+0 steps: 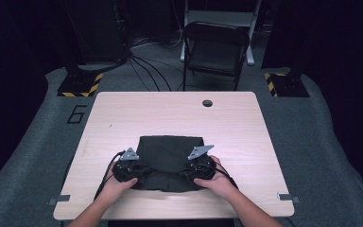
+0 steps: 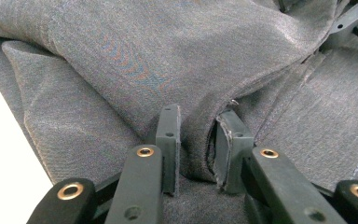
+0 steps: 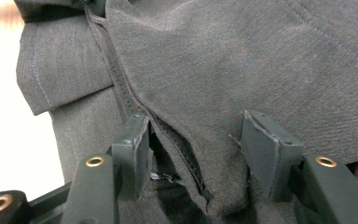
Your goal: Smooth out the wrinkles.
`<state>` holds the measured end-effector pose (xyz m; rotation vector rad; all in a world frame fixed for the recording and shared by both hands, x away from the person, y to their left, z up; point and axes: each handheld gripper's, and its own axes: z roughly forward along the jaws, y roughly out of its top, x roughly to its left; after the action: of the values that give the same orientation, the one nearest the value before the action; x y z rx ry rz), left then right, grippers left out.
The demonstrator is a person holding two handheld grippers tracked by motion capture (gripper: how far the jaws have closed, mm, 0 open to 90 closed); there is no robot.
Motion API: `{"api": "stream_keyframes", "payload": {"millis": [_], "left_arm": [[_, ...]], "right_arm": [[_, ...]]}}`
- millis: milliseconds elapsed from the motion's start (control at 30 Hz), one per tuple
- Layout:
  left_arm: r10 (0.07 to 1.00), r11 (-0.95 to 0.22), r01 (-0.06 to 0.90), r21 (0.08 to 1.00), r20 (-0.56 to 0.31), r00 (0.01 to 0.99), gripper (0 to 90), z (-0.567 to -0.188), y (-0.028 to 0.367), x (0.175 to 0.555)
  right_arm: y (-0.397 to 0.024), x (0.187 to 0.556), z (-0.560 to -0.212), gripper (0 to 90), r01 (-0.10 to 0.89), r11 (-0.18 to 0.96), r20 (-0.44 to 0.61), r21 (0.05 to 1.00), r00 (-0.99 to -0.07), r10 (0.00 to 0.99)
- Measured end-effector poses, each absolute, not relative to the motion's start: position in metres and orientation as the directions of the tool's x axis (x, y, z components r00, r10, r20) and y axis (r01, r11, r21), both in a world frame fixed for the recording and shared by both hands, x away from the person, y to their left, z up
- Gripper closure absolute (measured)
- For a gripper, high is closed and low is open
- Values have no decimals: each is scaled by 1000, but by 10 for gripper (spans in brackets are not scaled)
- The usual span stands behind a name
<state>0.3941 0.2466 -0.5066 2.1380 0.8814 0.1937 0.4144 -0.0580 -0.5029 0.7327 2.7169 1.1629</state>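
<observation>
A dark grey folded garment (image 1: 170, 153) lies on the near middle of the light wooden table (image 1: 170, 113). A person's hands hold both grippers at its near edge. My left gripper (image 1: 133, 171) is at the near left corner. In the left gripper view its jaws (image 2: 198, 128) are pinched on a raised fold of the cloth (image 2: 144, 56). My right gripper (image 1: 193, 170) is at the near right corner. In the right gripper view its jaws (image 3: 193, 128) stand wider, with a thick ridge of cloth (image 3: 242, 60) and a stitched seam bunched between the pads.
The table has a round cable hole (image 1: 207, 103) near its far edge. Behind the table stand a dark folding chair (image 1: 216, 45), cables on the grey floor, and two stand bases with yellow-black stripes (image 1: 80, 85) (image 1: 283, 82).
</observation>
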Motion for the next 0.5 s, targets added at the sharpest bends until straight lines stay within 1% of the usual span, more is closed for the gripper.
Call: {"api": "stream_keyframes", "payload": {"millis": [67, 167, 200, 267, 400, 500], "left_arm": [[655, -429, 523, 736, -146, 742, 710, -507, 247, 393], [667, -405, 536, 740, -162, 727, 662, -504, 250, 391], [670, -398, 539, 743, -166, 723, 643, -503, 250, 390], [681, -391, 532, 751, -153, 716, 623, -502, 251, 389], [685, -379, 541, 751, -165, 709, 581, -495, 252, 387], [684, -356, 541, 762, -182, 707, 538, -486, 252, 386]], "right_arm": [[-57, 412, -502, 431, 384, 599, 82, 702, -880, 468], [-56, 409, -500, 416, 382, 595, 69, 707, -875, 480], [-55, 407, -498, 407, 394, 583, 73, 711, -866, 495], [-57, 405, -493, 401, 400, 577, 83, 712, -864, 497], [-64, 401, -478, 393, 426, 535, 127, 729, -853, 507], [-71, 399, -466, 390, 421, 509, 126, 751, -848, 515]]}}
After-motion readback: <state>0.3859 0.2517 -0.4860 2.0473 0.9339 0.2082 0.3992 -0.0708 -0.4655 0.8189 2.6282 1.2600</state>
